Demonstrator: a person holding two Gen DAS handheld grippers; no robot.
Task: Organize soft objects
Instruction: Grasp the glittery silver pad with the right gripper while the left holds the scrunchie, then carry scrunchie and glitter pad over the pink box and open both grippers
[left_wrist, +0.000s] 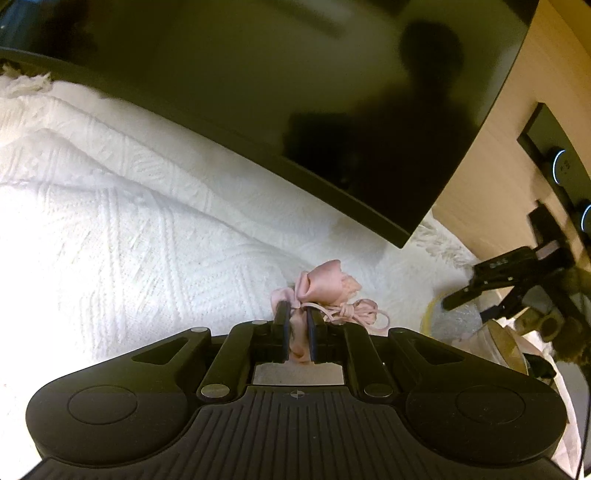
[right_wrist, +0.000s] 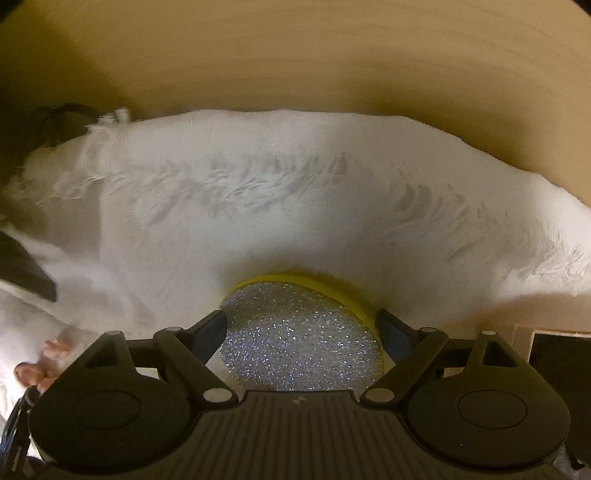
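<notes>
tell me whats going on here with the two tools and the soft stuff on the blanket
A person is sorting soft items on a white knitted blanket. The left tool is shut on a pink fabric pouch with a drawstring. The right tool is open, its fingers on either side of a round silver-and-yellow sponge, not yet closed on it.

1. No word, brand or number can be read anywhere in either view.
2. The right gripper, seen at the right of the left wrist view, carries small pale marks on its black body, too blurred to make out.
3. The dark panel at the far right shows glowing rings only, no legible signs.
</notes>
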